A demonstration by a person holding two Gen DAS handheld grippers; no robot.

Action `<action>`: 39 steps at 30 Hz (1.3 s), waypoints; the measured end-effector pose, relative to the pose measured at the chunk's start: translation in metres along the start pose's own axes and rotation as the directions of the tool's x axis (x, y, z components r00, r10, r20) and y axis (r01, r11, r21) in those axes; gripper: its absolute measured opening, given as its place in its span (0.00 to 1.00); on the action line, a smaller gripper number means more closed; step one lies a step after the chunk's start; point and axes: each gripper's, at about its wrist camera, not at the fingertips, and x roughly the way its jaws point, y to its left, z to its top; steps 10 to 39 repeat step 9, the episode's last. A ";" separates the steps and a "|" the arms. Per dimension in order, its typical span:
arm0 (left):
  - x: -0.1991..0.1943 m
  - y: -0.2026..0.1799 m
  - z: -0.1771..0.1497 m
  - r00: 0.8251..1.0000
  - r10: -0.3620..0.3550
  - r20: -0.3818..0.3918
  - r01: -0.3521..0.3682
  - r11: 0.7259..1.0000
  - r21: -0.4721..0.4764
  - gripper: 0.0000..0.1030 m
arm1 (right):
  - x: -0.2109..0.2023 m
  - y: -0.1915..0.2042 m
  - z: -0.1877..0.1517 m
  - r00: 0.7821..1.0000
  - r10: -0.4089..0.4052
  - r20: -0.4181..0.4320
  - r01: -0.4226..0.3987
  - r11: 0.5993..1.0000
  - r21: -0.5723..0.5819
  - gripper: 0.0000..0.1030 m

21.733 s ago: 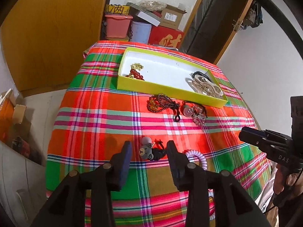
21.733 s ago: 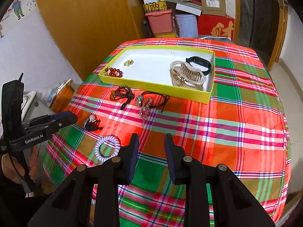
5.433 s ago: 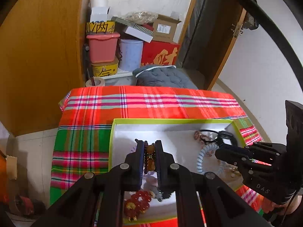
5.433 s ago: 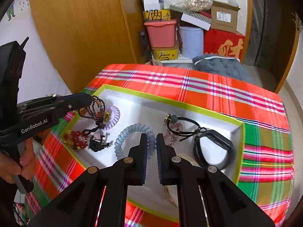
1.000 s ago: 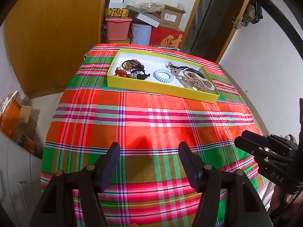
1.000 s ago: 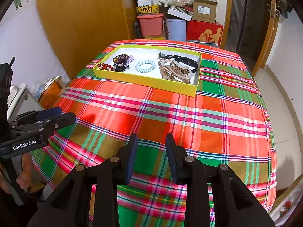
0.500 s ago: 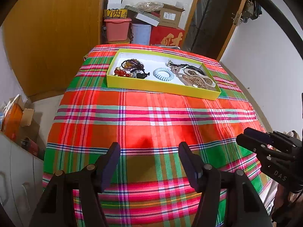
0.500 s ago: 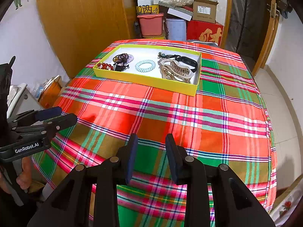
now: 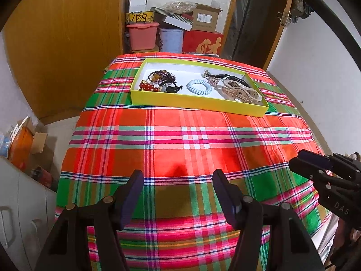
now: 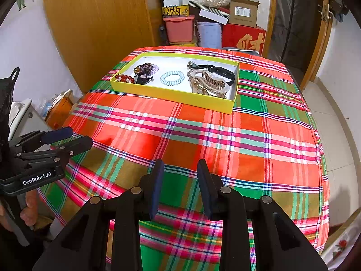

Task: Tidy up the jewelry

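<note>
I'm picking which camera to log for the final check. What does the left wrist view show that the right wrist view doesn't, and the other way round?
Only the left wrist view shows the right gripper from the side, at the table's right edge. Only the right wrist view shows the left gripper from the side and the lilac coil tie behind the dark beads. Both show the yellow tray holding the blue coil tie and hair claw, on the plaid cloth, with both grippers open and empty.
</note>
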 end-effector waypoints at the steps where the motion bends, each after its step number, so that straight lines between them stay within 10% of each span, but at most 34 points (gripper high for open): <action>1: 0.000 0.000 0.000 1.000 -0.002 -0.001 0.002 1.000 -0.001 0.61 | 0.000 0.000 0.000 1.000 0.000 0.000 0.000 1.000 0.000 0.30; 39: -0.001 0.001 0.001 0.998 -0.063 0.014 0.063 0.997 -0.037 0.61 | 0.000 0.000 0.000 1.000 -0.002 -0.001 0.002 1.000 -0.001 0.30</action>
